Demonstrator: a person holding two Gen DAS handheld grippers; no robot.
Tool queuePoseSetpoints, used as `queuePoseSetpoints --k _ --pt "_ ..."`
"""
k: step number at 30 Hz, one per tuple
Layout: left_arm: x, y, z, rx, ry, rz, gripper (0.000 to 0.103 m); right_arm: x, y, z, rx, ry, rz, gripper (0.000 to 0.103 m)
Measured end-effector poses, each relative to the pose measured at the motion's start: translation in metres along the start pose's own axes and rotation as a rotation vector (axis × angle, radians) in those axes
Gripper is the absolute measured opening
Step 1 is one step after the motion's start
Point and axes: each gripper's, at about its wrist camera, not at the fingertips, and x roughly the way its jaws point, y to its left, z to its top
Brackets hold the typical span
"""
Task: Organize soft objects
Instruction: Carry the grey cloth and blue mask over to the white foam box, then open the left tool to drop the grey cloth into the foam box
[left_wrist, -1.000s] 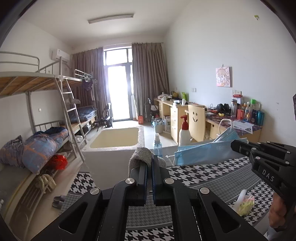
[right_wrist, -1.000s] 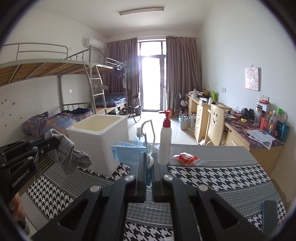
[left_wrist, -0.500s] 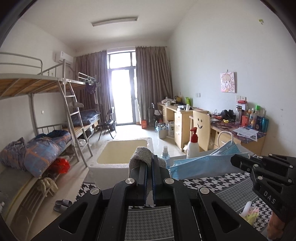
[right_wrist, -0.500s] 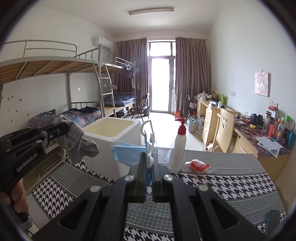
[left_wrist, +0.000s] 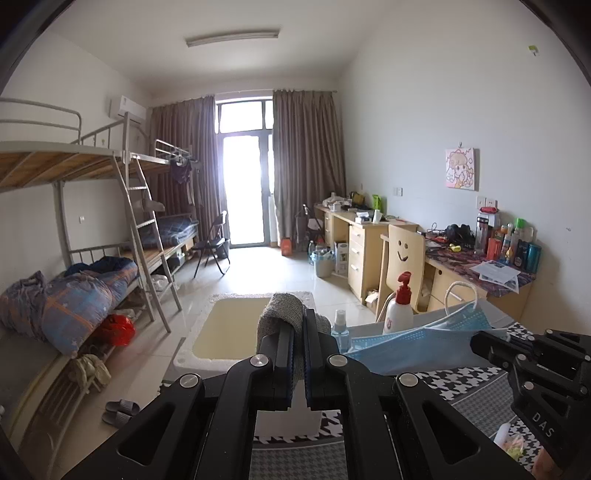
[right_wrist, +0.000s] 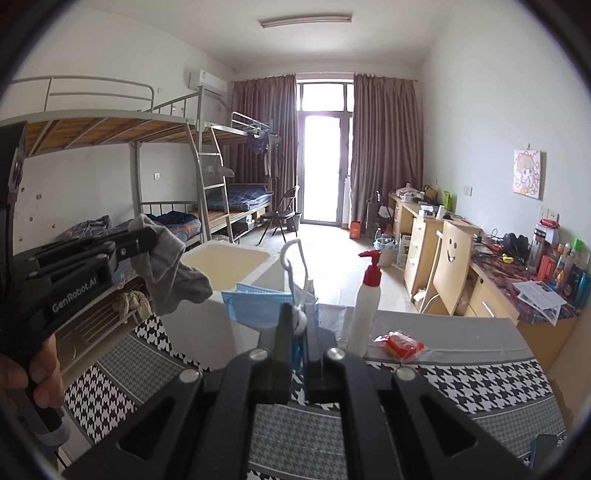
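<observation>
Both grippers clamped on soft items, held above the table beside the foam box.

At far left of the right wrist view, a hand is seen gripping the handle of the left gripper, whose jaws are closed on a grey sock that hangs limp over the near rim of the white foam box. The box is observed standing open at the left edge of the houndstooth-covered table. Further right, the right gripper is shut on a blue face mask, one ear loop standing up above the fingers. A white pump bottle is noted upright just right of the mask, with a red packet lying beside it.
</observation>
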Motion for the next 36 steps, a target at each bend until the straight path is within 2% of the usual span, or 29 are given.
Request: queuePoseSetpoints --k 18,25,27,36 --pt "0.051 0.012 0.017 0.010 0.051 0.023 0.004 0.013 0.007 0.005 -0.015 0.006 -0.047 0.006" --pt "0.074 0.022 0.015 -0.017 0.095 0.014 0.004 0.015 0.010 0.007 -0.023 0.008 -0.071 0.006" --pt "0.084 0.026 0.014 -0.033 0.128 -0.007 0.004 0.016 0.012 0.008 -0.025 0.007 -0.076 0.006" --pt "0.112 0.035 0.012 -0.050 0.178 -0.001 0.004 0.026 0.017 0.013 -0.038 0.017 -0.095 0.006"
